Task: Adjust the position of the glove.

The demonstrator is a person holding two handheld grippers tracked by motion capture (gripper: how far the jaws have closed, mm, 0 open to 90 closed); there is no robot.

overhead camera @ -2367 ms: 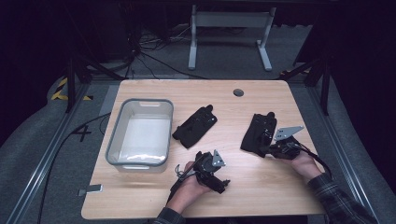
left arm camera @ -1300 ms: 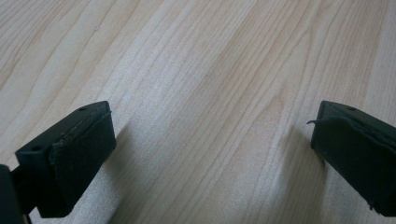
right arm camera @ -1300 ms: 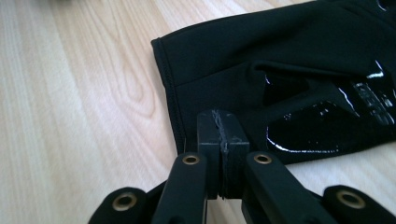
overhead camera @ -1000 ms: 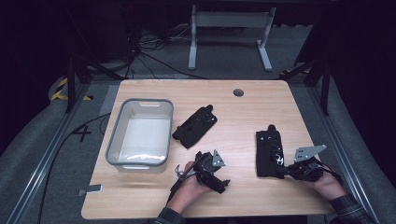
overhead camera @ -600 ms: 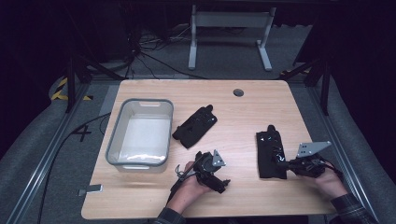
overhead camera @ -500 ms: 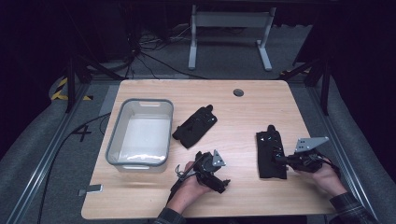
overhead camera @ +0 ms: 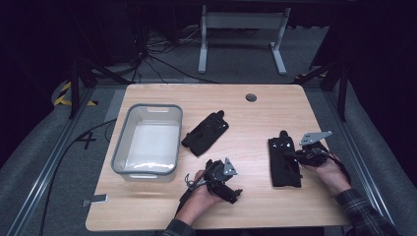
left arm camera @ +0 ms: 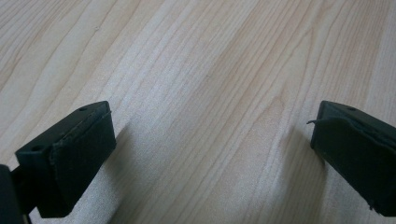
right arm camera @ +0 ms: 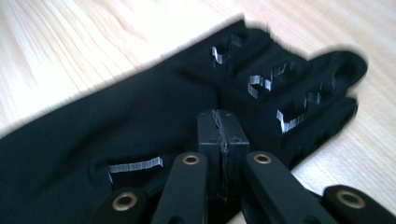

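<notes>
Two black gloves lie on the wooden table (overhead camera: 255,110). One glove (overhead camera: 205,132) rests at an angle near the middle. The other glove (overhead camera: 283,162) (right arm camera: 140,112) lies flat at the right, fingers pointing away from the person. My right gripper (overhead camera: 291,154) (right arm camera: 220,123) is shut, its tips over this glove's right edge near the fingers; I see no fabric pinched between the jaws. My left gripper (overhead camera: 232,193) (left arm camera: 210,140) rests low over bare wood at the front centre, jaws wide open with nothing between them.
A grey plastic bin (overhead camera: 147,106) with a pale bottom stands at the table's left. A round cable hole (overhead camera: 251,97) sits near the far edge. A metal stand (overhead camera: 241,22) is on the floor beyond the table.
The right glove was dragged nearer and straightened, then left lying. The right gripper drew back to the right and has now moved left onto the glove's edge. The left gripper stayed put.
</notes>
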